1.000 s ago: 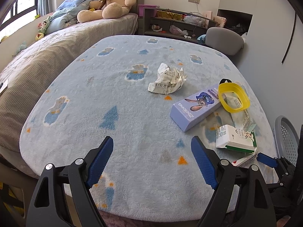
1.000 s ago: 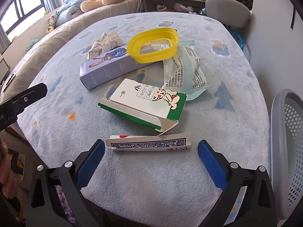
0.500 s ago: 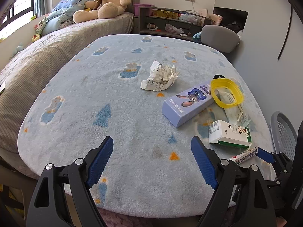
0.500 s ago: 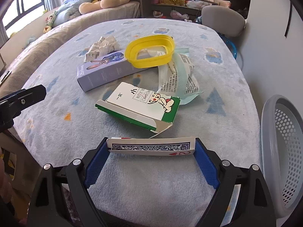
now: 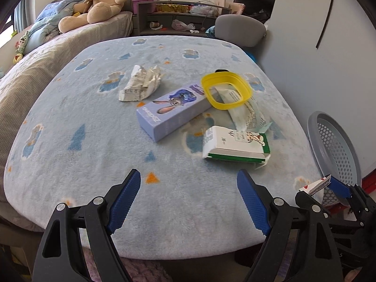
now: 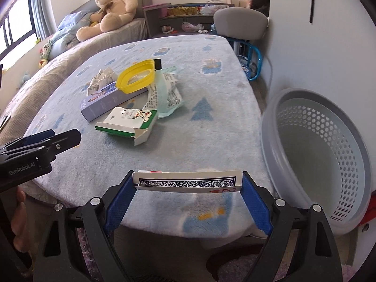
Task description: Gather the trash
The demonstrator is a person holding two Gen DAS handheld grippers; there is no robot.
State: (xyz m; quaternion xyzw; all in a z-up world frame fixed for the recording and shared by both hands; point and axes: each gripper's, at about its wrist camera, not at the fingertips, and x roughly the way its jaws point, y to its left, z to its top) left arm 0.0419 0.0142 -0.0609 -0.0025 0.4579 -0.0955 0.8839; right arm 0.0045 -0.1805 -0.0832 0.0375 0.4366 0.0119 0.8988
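Note:
My right gripper (image 6: 188, 183) is shut on a blue-backed playing card box (image 6: 188, 181), held above the table's near edge, left of the grey mesh basket (image 6: 329, 145). It also shows in the left wrist view (image 5: 316, 185). My left gripper (image 5: 189, 195) is open and empty over the near table edge. On the blue fleece table (image 5: 94, 122) lie a white-green carton (image 5: 237, 144), a purple rabbit box (image 5: 174, 110), a yellow plastic ring (image 5: 225, 90), a printed wrapper (image 5: 249, 115) and crumpled paper (image 5: 141, 83).
The grey basket (image 5: 336, 148) stands beside the table's right edge. A grey chair (image 6: 239, 23) is at the far end. A bed with a teddy bear (image 6: 110, 7) runs along the left. A shelf (image 5: 178, 16) stands behind.
My right gripper closed on the card box, lifted it off the table and drew back toward the near edge, nearer the basket. The left gripper stayed open and swung right.

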